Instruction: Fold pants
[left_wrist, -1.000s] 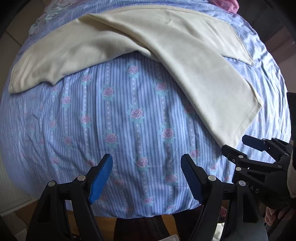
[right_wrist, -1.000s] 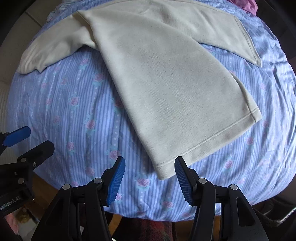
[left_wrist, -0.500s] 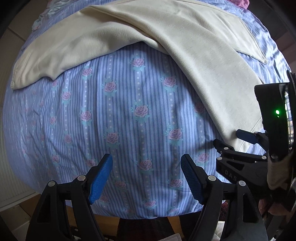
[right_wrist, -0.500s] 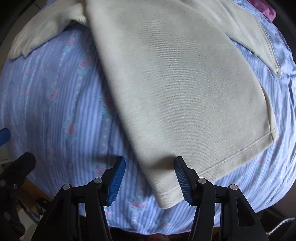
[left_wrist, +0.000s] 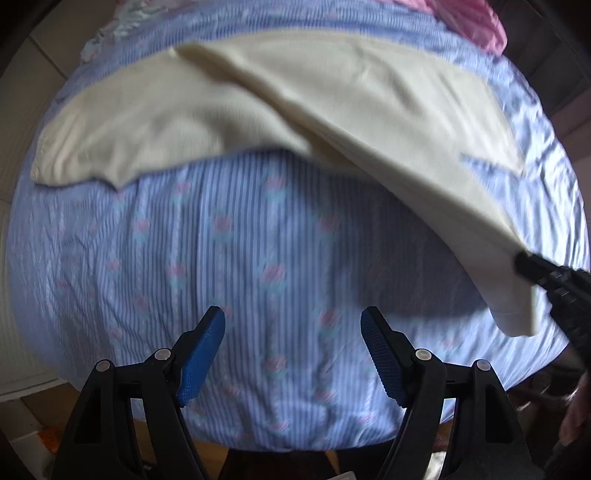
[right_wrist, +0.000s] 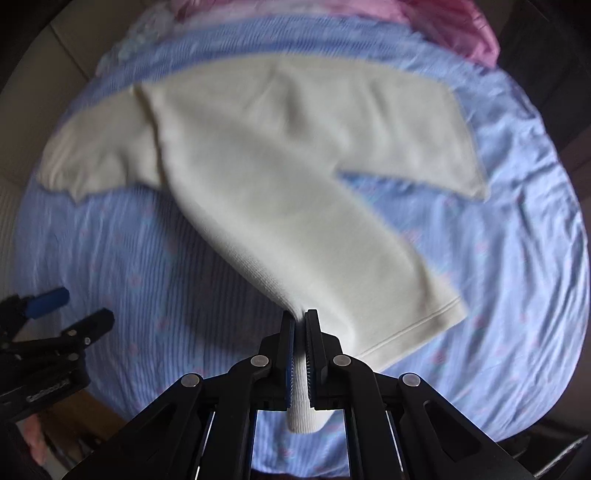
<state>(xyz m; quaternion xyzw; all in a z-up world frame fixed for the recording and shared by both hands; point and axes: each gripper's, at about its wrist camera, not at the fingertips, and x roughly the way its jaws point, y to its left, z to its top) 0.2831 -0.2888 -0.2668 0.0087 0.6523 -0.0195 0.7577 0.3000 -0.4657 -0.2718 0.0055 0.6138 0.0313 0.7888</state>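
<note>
One pair of cream pants (right_wrist: 295, 177), two grippers, one blue floral bedsheet (left_wrist: 229, 258), one pink cloth (right_wrist: 443, 22)

Left claw (left_wrist: 291, 354): black angular plastic frame, blue ribbed pads (left_wrist: 201, 354), silver pivot screws. Right claw (right_wrist: 300, 325): identical build, black linkage arms, blue pads, white lettering on left claw's body.

Blue striped rose-print bedsheet (left_wrist: 229, 266); pink cloth (right_wrist: 443, 22) at far edge.
</note>
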